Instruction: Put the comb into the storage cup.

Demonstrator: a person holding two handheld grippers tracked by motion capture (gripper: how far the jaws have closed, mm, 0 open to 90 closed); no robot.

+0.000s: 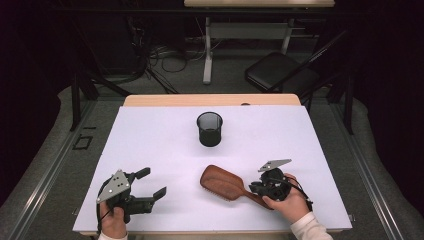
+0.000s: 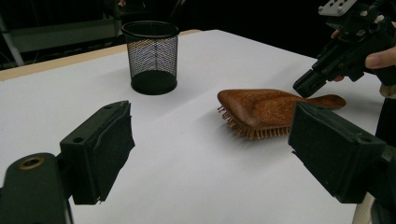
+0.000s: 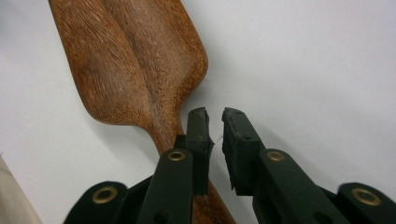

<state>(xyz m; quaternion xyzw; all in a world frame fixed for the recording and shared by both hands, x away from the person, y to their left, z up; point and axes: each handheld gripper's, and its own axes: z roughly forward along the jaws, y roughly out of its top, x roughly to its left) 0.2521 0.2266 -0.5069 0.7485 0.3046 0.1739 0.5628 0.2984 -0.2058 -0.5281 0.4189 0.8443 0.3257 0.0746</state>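
Two tools work near the table's front edge: the right tool [image 3: 215,122], jaws nearly closed on nothing, hovers at the handle of the wooden hairbrush [image 1: 224,183]; the left tool [image 1: 148,184] waits released. Next, I judge, it must open and straddle the handle.

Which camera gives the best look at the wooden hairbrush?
The left gripper view: the whole hairbrush shows from the side, bristles down. The high view has it whole but small; the right gripper view shows its back and handle close up.
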